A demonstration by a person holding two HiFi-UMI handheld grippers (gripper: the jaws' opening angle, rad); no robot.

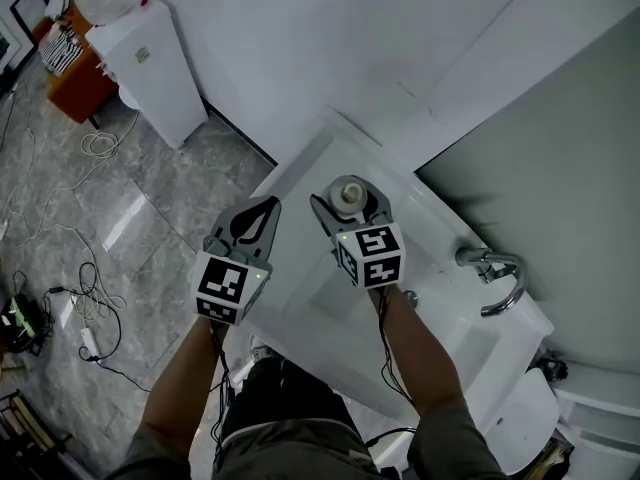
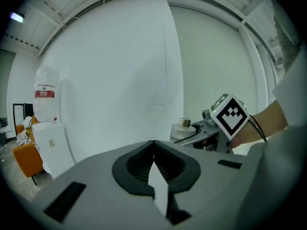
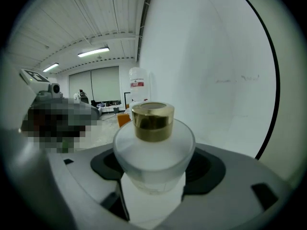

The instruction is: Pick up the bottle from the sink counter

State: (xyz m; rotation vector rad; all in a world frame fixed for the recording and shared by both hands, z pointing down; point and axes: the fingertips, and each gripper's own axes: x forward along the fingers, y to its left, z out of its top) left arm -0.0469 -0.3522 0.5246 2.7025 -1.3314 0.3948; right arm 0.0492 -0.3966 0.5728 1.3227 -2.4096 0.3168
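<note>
Currently your right gripper (image 1: 349,204) is grasping the gold-capped bottle (image 3: 153,145) while your left gripper (image 1: 264,211) is hovering clenched and empty.

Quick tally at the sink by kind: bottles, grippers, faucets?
Bottles: 1, the frosted bottle, clamped in the right gripper
Grippers: 2, counting the left gripper, shut and empty
Faucets: 1, the faucet
Total: 4

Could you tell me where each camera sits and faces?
Head view: on the head, steeply down at the sink counter; forearms, left gripper, right gripper show.
Left gripper view: on that gripper, facing a white wall; its shut jaws show.
Right gripper view: on that gripper, facing the bottle clamped in its jaws.
Shared: all three show the bottle.
</note>
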